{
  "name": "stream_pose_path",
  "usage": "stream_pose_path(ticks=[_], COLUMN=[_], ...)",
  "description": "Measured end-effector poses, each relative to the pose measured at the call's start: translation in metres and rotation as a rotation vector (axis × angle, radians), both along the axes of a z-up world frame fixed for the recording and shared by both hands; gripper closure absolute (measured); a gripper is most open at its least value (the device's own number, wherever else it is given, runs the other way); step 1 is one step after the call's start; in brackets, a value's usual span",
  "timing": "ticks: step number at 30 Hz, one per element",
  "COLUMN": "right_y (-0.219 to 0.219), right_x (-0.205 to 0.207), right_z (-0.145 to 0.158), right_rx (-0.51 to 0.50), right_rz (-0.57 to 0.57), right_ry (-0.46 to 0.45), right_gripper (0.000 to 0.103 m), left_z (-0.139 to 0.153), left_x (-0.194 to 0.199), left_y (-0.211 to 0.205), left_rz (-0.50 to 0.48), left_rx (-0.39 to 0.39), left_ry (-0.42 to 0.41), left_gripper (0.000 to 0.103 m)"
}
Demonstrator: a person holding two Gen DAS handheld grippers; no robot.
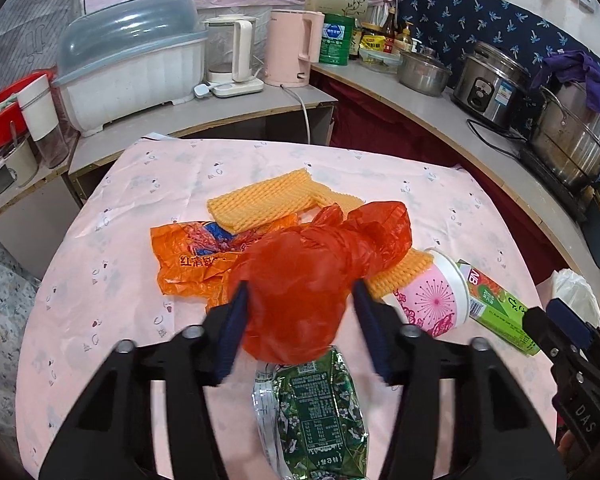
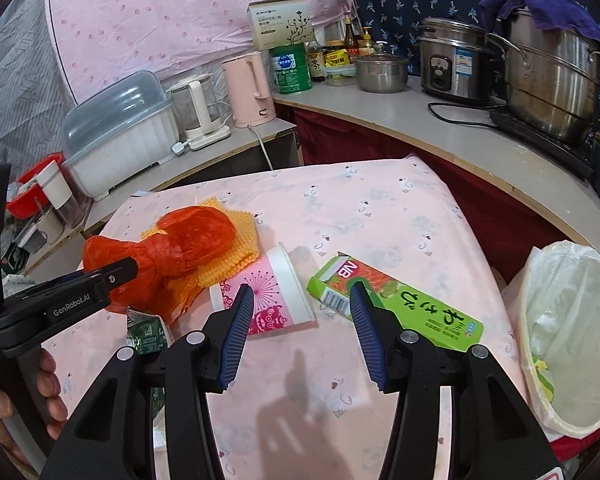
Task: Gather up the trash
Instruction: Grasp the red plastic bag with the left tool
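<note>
1. The left claw [image 1: 298, 320] has its blue pads closed against both sides of a knotted red plastic bag [image 1: 300, 292], gripping it just above the pink-clothed surface [image 1: 112, 280].
2. The right claw [image 2: 302, 330] hangs partly open over a bare stretch of that surface with nothing between its pads; the person's hand [image 2: 40, 396] shows at the left edge of the right wrist view, holding the other tool's handle.
3. A green foil wrapper [image 1: 316, 412] lies flat below the red bag, nearest the left camera.
4. A pink-patterned paper cup [image 2: 268, 296] lies on its side just beyond the right claw, and a green carton [image 2: 396, 304] lies beside it, open end towards the cup.
5. An orange printed bag [image 1: 188, 260] and yellow foam netting [image 1: 260, 200] lie behind the red bag, overlapping.
6. A bin with a white liner [image 2: 568, 332] stands off the surface's right edge.
7. Farther back, a counter holds a pink kettle [image 1: 290, 48], a glass kettle [image 1: 228, 52], a covered dish rack [image 1: 132, 60], a rice cooker [image 1: 488, 84] and a steel pot [image 1: 572, 140].
</note>
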State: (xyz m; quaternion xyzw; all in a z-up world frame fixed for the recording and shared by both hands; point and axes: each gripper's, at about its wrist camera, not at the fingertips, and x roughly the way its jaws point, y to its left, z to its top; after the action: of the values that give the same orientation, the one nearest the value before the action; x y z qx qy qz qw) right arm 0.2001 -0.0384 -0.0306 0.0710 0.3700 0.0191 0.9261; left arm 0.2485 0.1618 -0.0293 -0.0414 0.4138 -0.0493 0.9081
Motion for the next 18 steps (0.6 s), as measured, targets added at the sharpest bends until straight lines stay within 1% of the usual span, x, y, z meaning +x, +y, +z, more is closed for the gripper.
stream_pose_path(ticks=[1,4,6,9,18], right_y=[0.001,0.007,0.010,0.016,0.034], right_x=[0.002,0.010,0.017,0.027,0.071], right_z=[-0.001,-0.005,-0.007,-0.008,-0.017], right_rx=[0.001,0.005,0.009,0.013,0.032], right_rz=[0.003,0.016,0.026,0.041,0.083], right_ry=[0.002,0.010,0.015,0.016,0.035], right_gripper=[0.054,0.054,0.054,0.054,0.054], left_z=[0.000,0.001,0.004,0.013,0.044], left_x=[0.001,0.003,0.004,0.007,0.032], left_y=[0.000,0.001,0.003,0.008,0.016], left_rz=[-0.006,-0.015,-0.012,-0.008,0.027], left_rx=[-0.003,-0.008,-0.013,-0.034,-0.059], left_ry=[0.003,-0.003,-0.017,-0.040,-0.122], left_gripper=[0.074,0.086,0.090,0.093,0.093])
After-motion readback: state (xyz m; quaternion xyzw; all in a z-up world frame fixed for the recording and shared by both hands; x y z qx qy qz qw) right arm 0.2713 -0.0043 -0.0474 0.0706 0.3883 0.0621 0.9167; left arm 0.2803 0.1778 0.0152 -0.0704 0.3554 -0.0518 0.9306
